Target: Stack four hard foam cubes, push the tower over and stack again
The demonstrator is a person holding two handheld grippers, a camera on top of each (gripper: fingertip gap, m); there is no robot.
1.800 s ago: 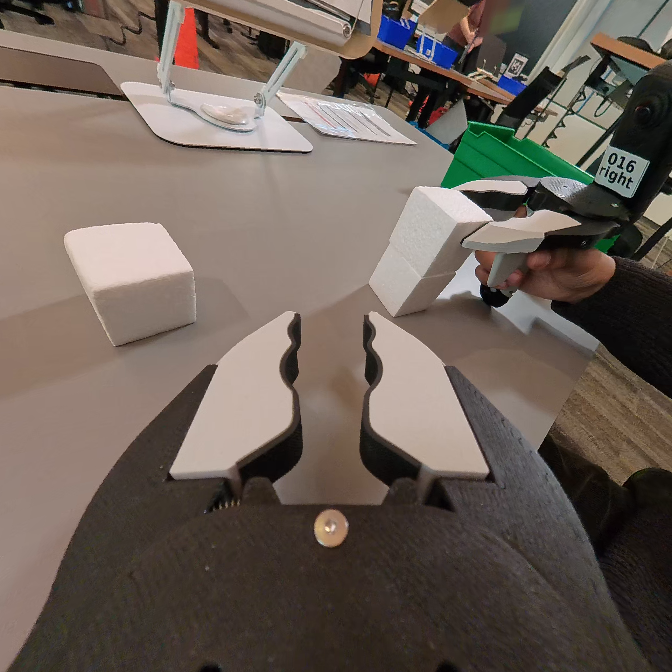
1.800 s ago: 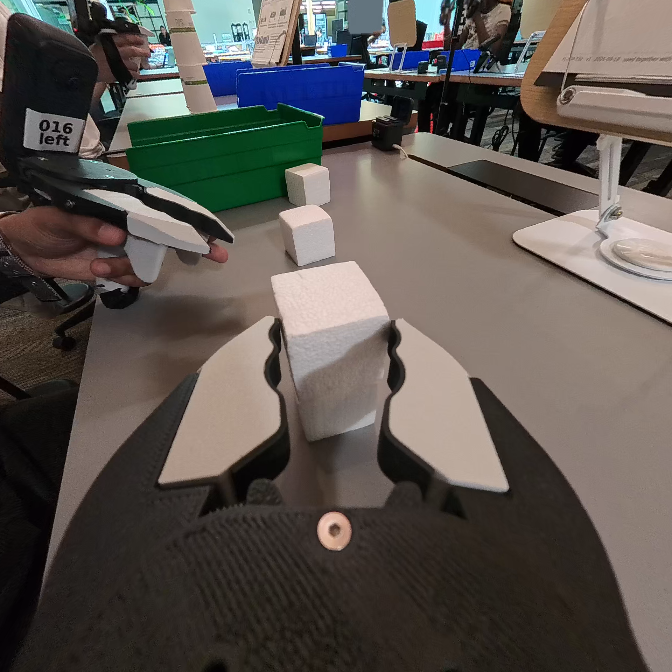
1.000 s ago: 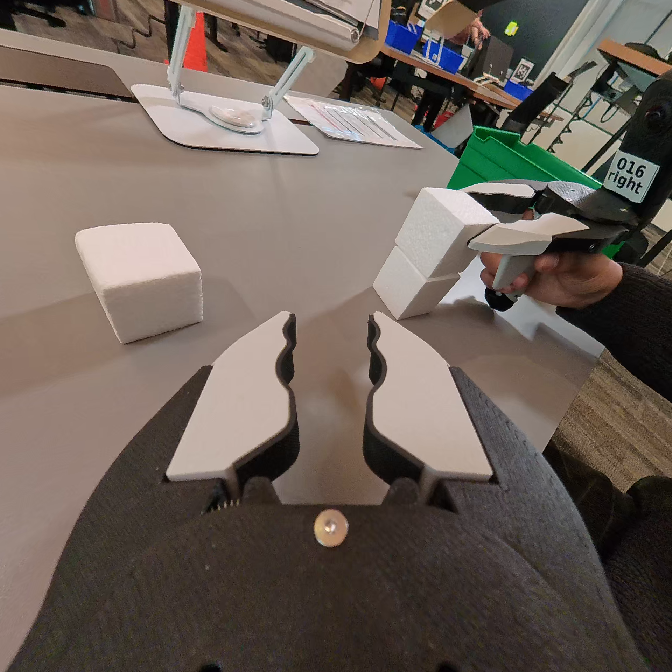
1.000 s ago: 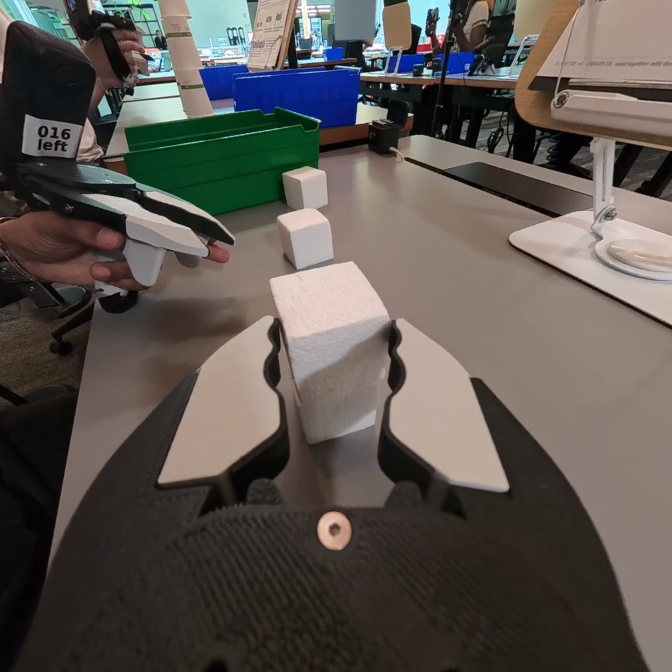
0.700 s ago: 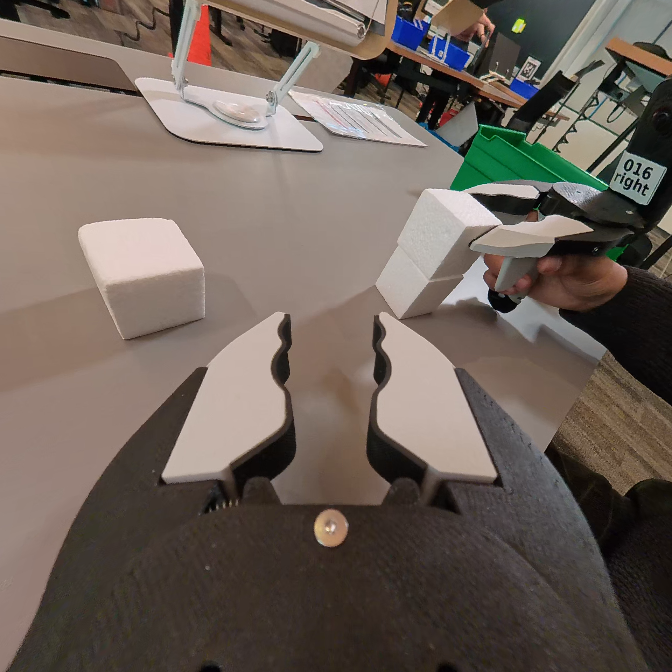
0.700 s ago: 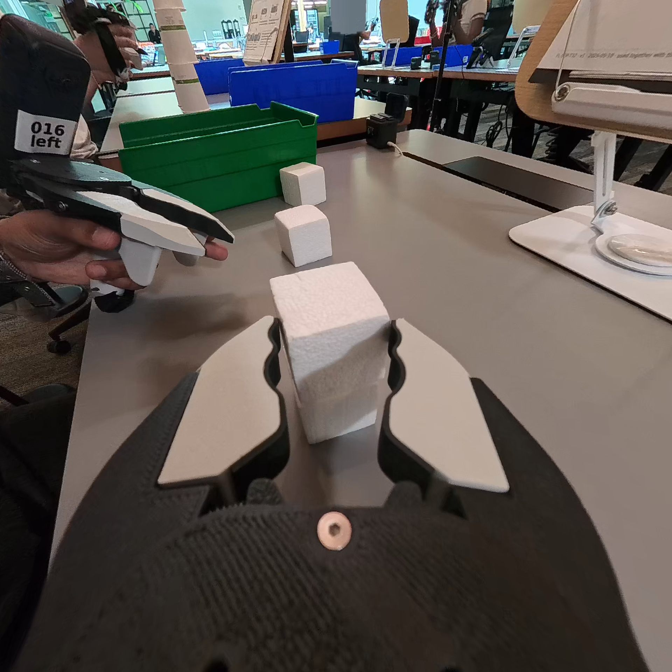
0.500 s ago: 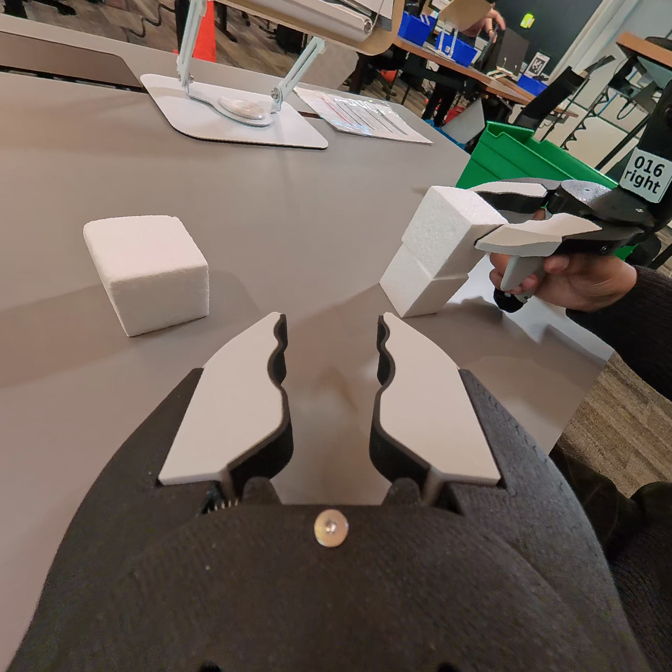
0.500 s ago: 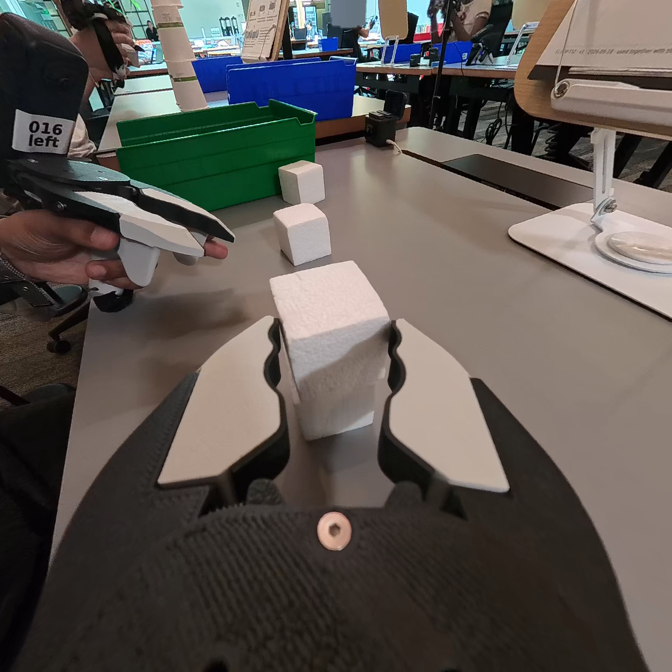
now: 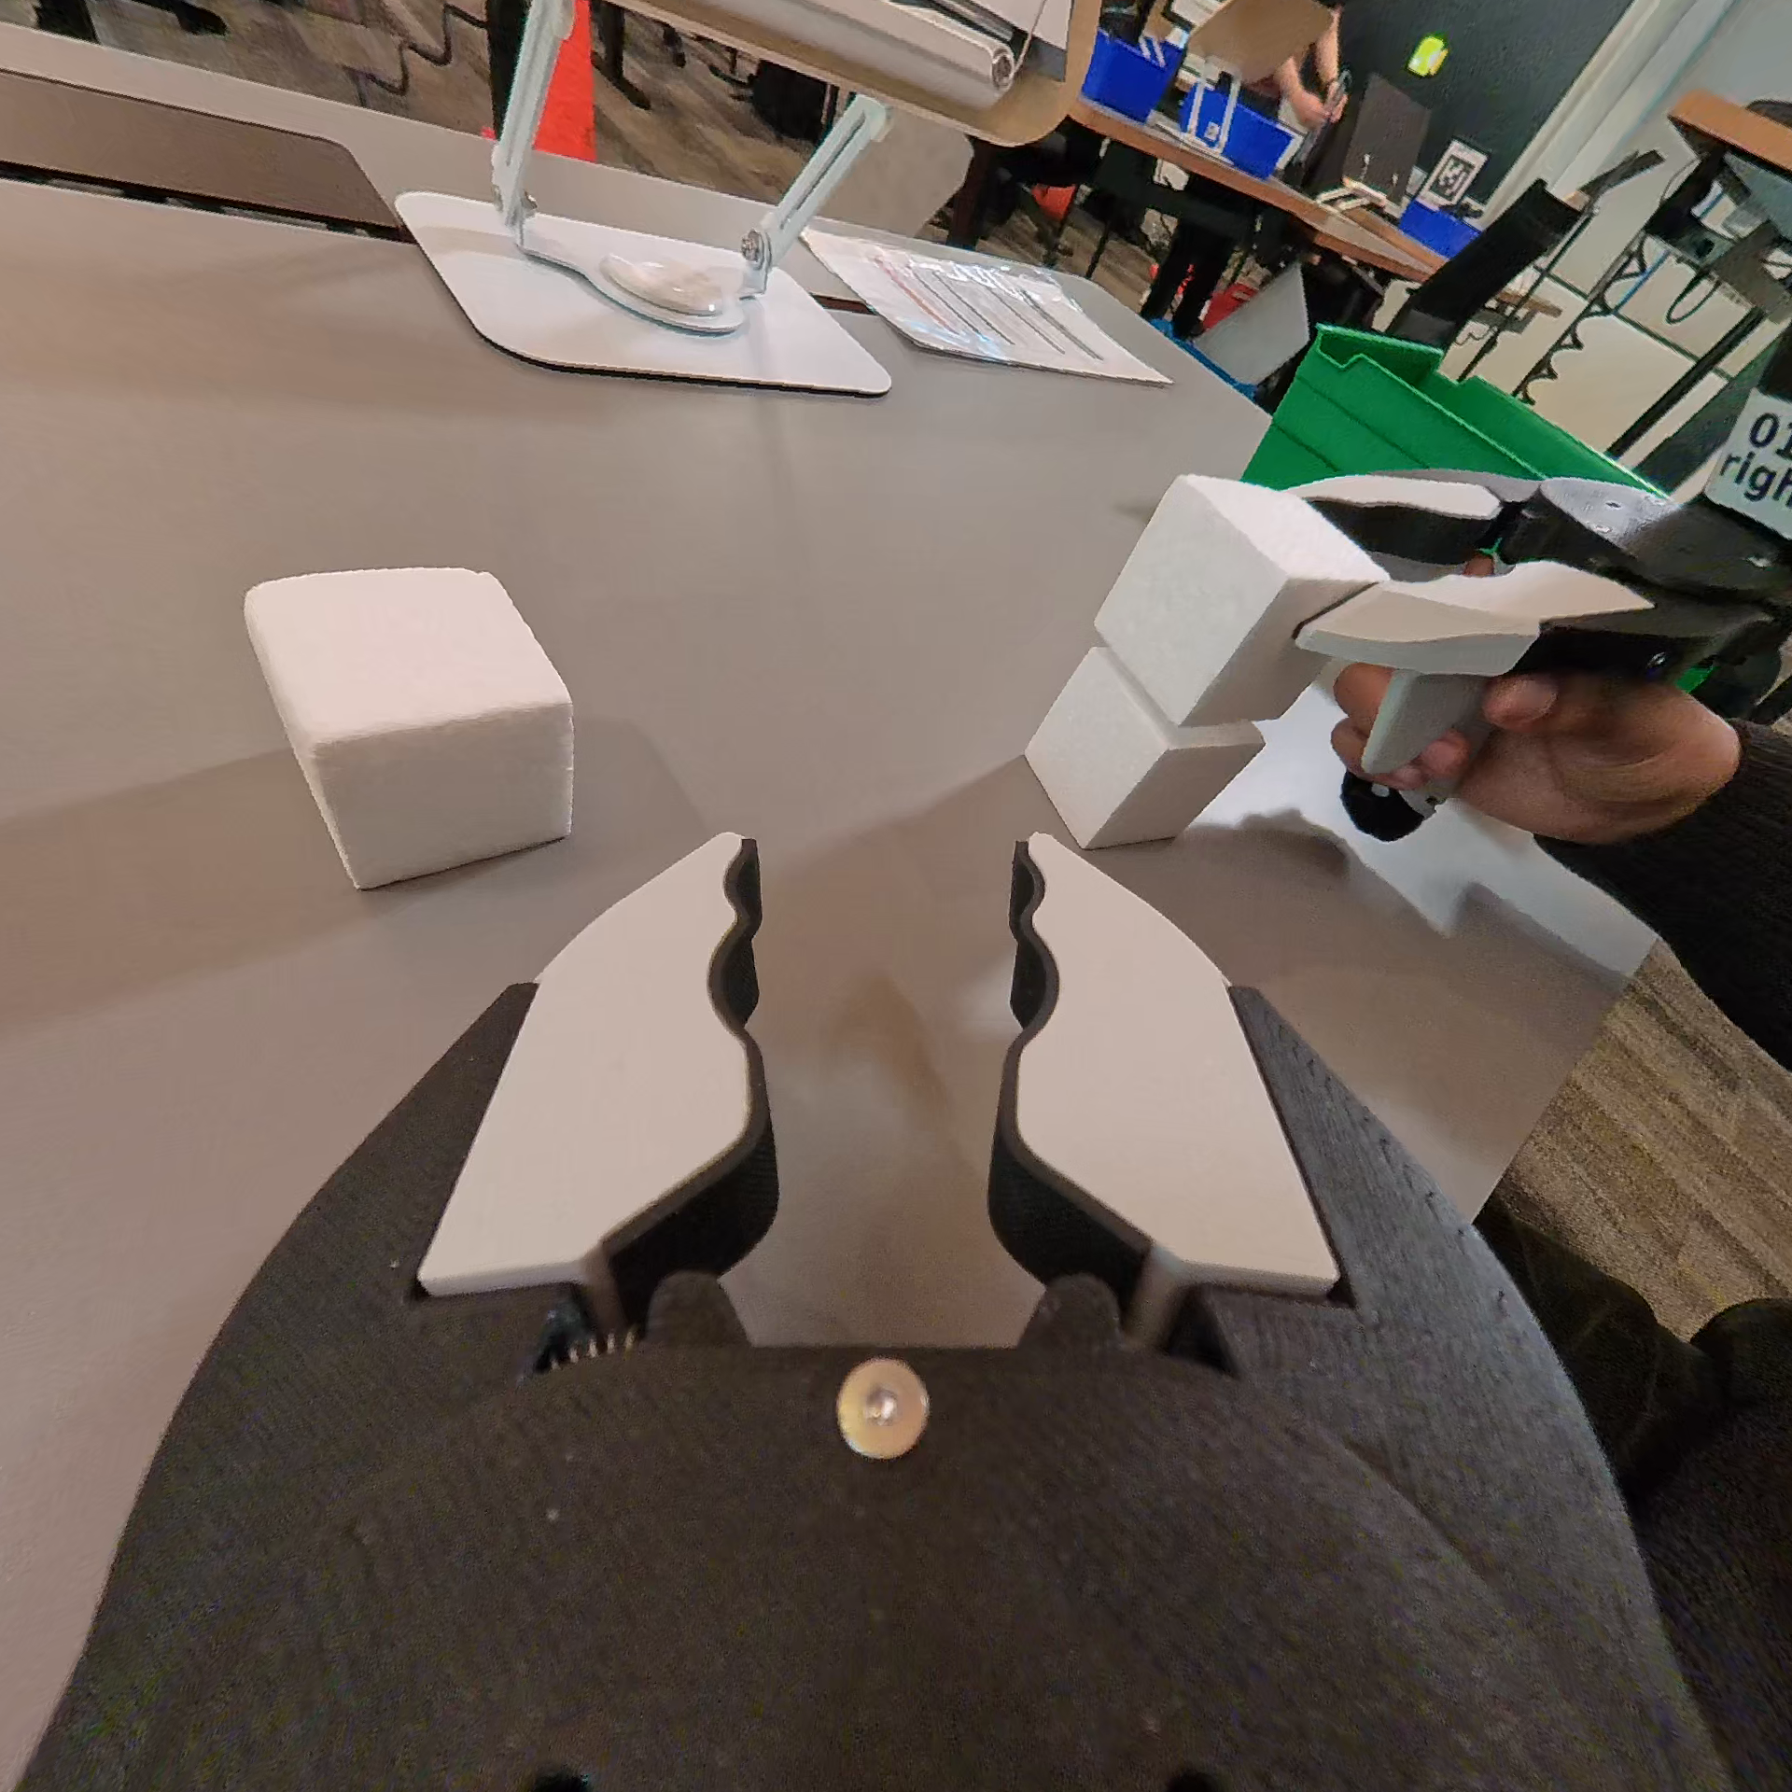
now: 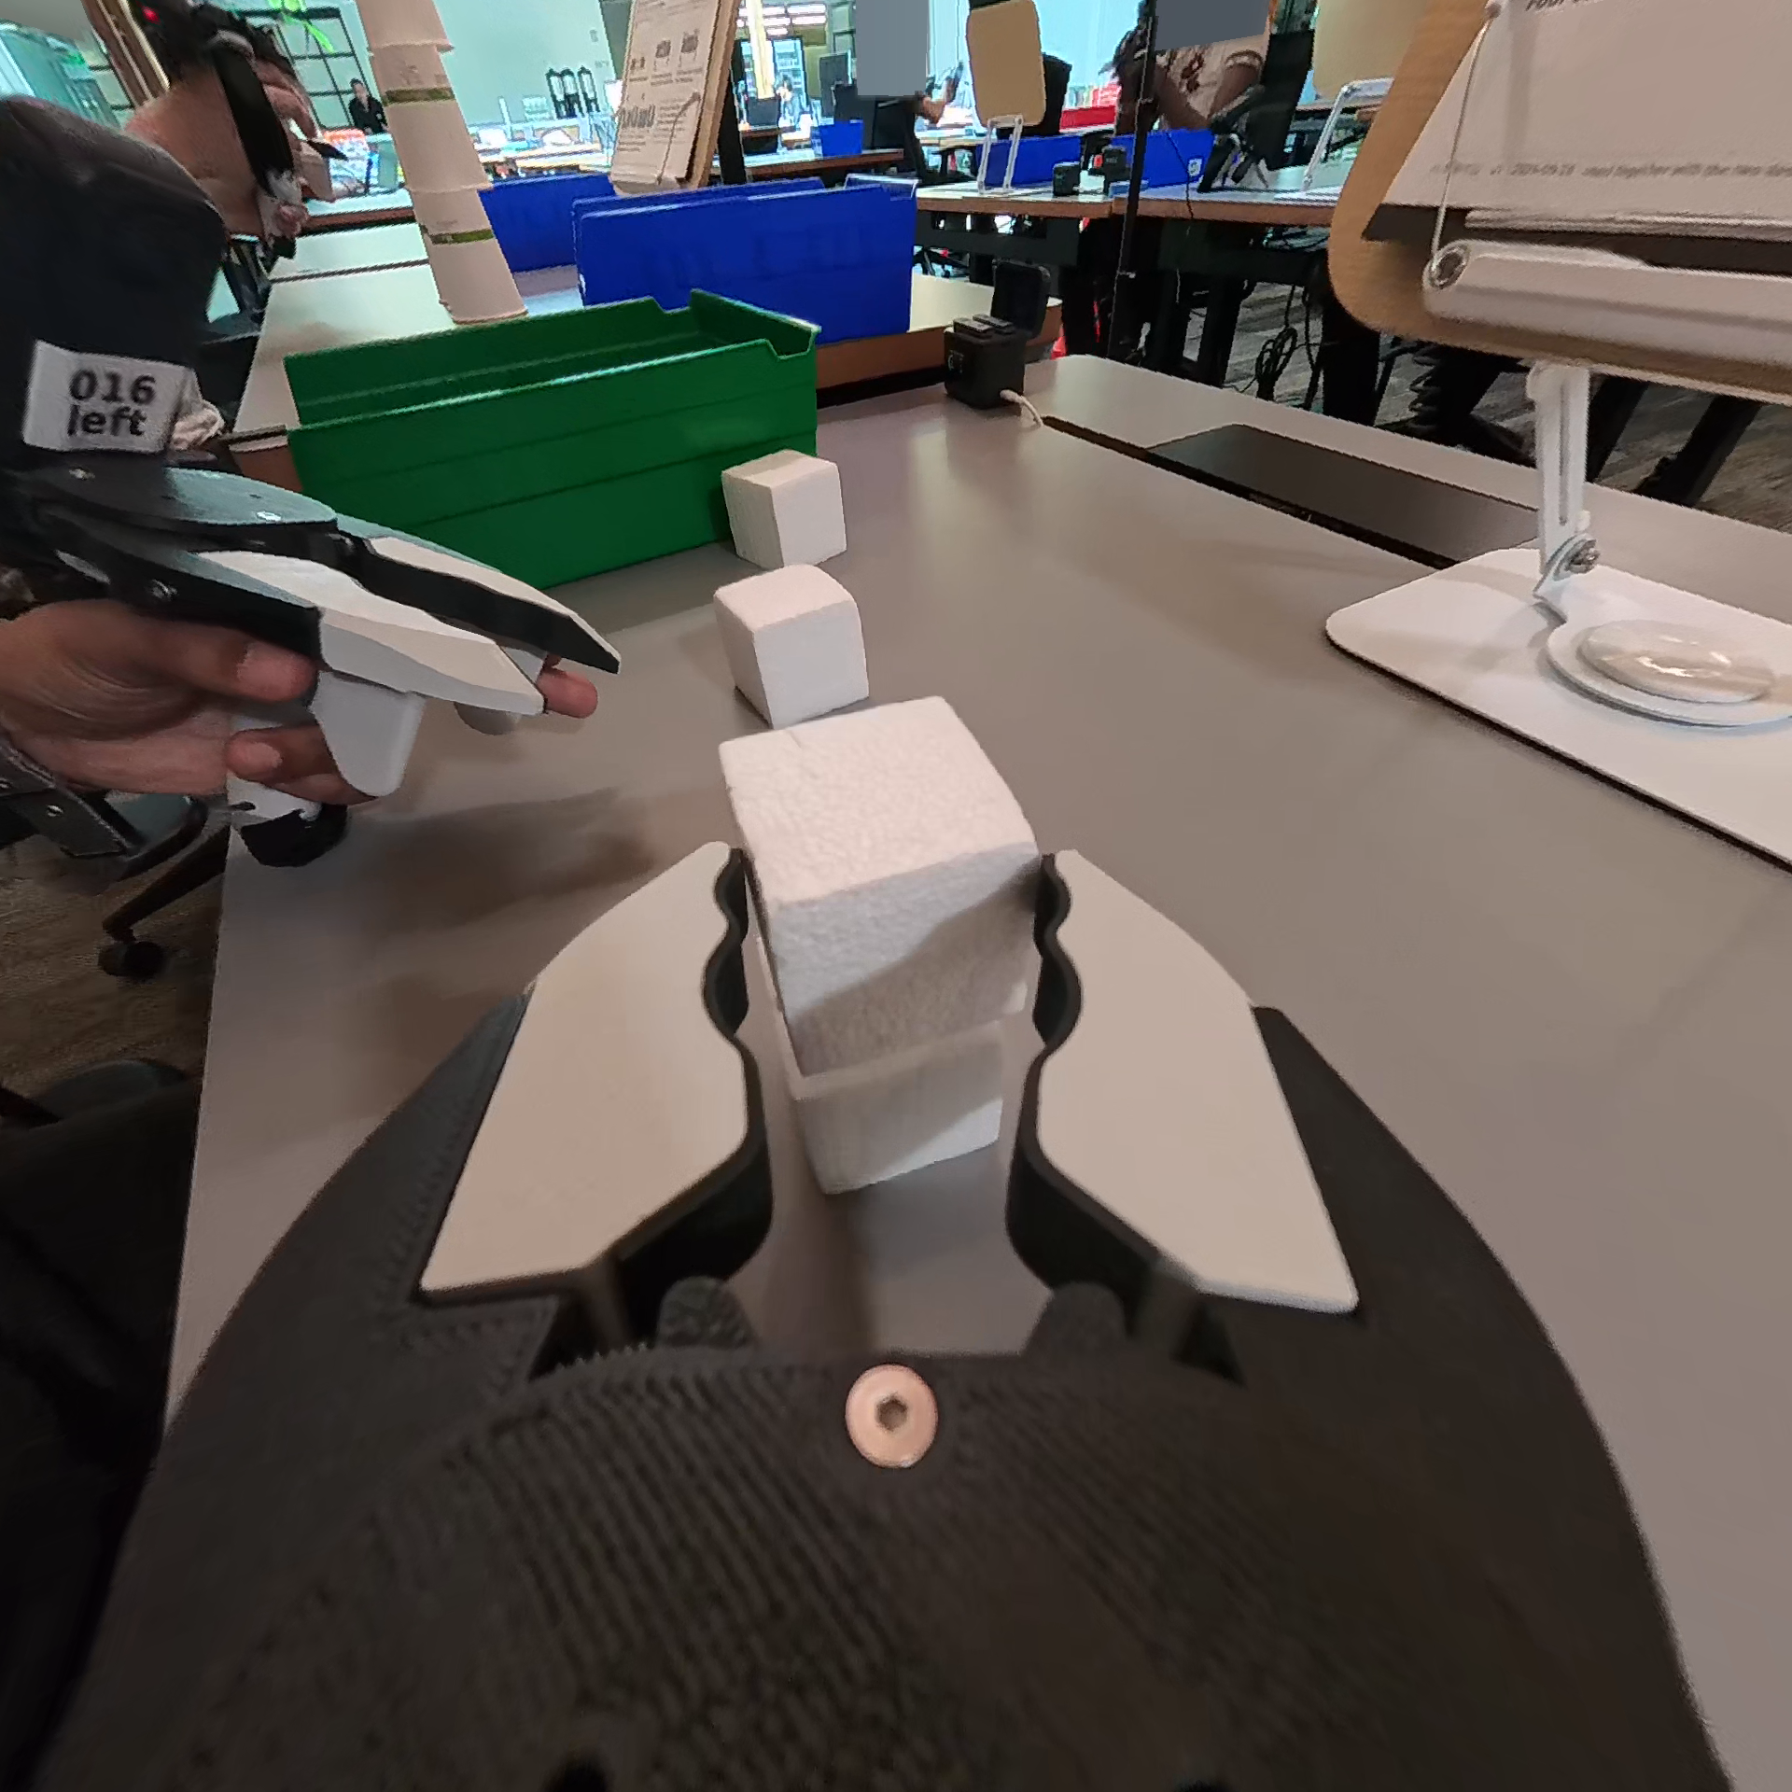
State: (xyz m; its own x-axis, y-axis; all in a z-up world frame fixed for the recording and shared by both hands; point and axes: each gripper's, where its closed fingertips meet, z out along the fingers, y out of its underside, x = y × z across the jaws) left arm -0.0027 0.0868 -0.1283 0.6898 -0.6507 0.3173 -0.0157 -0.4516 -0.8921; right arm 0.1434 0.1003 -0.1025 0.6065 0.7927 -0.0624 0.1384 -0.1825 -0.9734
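My right gripper point(image 10: 892, 868) is shut on a white foam cube point(image 10: 873, 824) that sits on top of a second foam cube point(image 10: 897, 1115) on the grey table point(image 10: 1261, 873). The left wrist view shows this stack from the side: upper cube point(image 9: 1212, 601), lower cube point(image 9: 1115, 756), right gripper point(image 9: 1299, 572). My left gripper point(image 9: 882, 853) is open and empty, low over the table. A third foam cube point(image 9: 407, 718) lies ahead of it to the left. The left gripper point(image 10: 572, 669) also shows in the right wrist view, left of the stack.
A fourth foam cube point(image 10: 784, 509) stands by a green bin point(image 10: 543, 456) at the table's far end. A white stand base point(image 9: 630, 291) and a laminated sheet point(image 9: 979, 310) lie at the back. The table edge point(image 9: 1552, 1067) is close on the right.
My left gripper's fingers have spread wider and it has drifted slightly. The right gripper stays shut on the upper cube over the lower one.
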